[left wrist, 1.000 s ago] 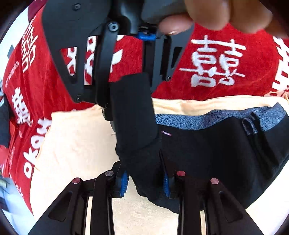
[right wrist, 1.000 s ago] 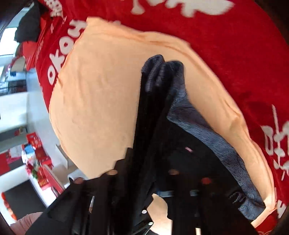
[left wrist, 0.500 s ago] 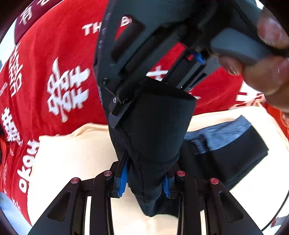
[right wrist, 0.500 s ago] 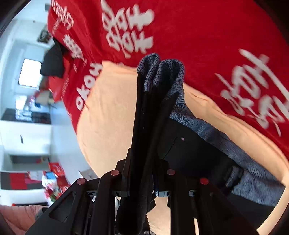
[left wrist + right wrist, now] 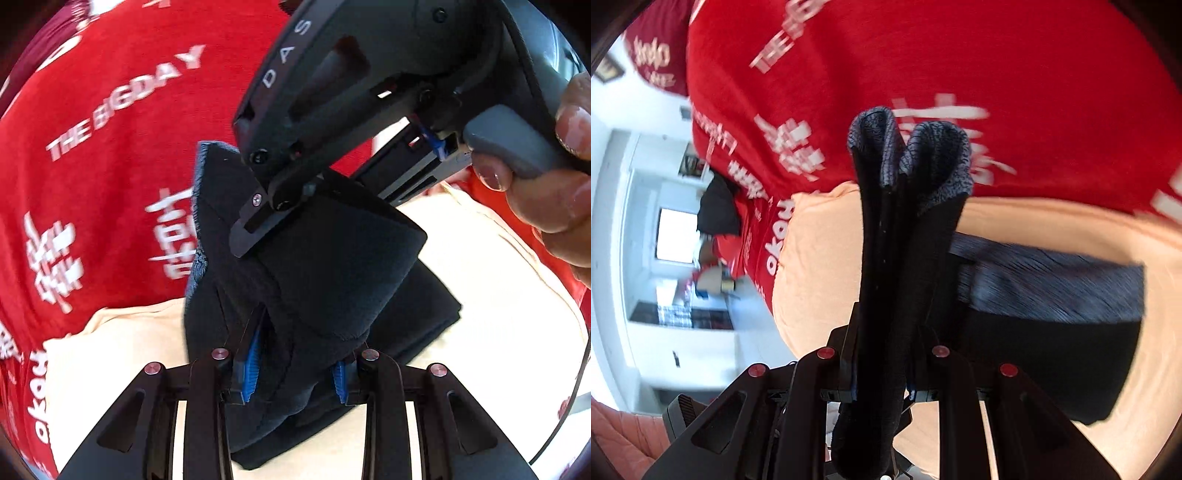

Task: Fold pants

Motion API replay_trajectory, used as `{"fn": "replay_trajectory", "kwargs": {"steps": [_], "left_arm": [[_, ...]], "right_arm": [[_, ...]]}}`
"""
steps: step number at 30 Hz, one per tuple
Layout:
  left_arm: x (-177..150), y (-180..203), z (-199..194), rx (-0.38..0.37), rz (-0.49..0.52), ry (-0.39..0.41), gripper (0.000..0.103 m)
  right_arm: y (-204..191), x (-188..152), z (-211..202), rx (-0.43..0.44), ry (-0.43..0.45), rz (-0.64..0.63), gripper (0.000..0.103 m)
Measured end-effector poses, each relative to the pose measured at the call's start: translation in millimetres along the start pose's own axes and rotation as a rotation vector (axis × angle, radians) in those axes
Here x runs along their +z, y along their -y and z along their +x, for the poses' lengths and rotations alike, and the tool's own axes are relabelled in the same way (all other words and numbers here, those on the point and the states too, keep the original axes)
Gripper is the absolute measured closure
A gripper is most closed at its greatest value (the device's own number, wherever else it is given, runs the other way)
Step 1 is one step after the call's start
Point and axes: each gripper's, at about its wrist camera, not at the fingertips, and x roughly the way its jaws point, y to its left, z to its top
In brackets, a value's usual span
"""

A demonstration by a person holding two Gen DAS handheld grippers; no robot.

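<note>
Black pants (image 5: pixel 332 273), grey waistband (image 5: pixel 1052 284), lifted between two grippers over a peach cloth (image 5: pixel 122 354).

Left gripper (image 5: pixel 295 373): blue-padded fingers (image 5: pixel 251 362) closed on a thick fold of the pants. Right gripper (image 5: pixel 882 369): clamped on a bunched upright fold, waistband end showing above the fingers; from the left camera its body sits just above the held fabric, with a hand (image 5: pixel 546 177) on its handle. The rest of the pants lies on the peach cloth. Under that is a red spread (image 5: pixel 997 74) with white lettering.
</note>
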Motion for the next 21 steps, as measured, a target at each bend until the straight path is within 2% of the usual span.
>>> {"fn": "replay_trajectory", "kwargs": {"steps": [7, 15, 18, 20, 21], "left_arm": [[7, 71, 39, -0.047, 0.093, -0.065, 0.071], [-7, 115, 85, -0.038, 0.135, -0.174, 0.07], [-12, 119, 89, -0.031, 0.146, -0.189, 0.062], [-12, 117, 86, -0.037, 0.145, -0.192, 0.051], [-12, 114, 85, -0.052, 0.134, -0.205, 0.04]], "right_arm": [[85, -26, -24, 0.01, 0.029, 0.129, 0.083], [170, -47, -12, -0.036, 0.006, 0.197, 0.08], [187, -56, -2, -0.036, 0.006, 0.219, 0.076], [190, -60, -3, -0.02, 0.027, 0.228, 0.076], [188, -60, -3, -0.025, 0.032, 0.224, 0.076]]}}
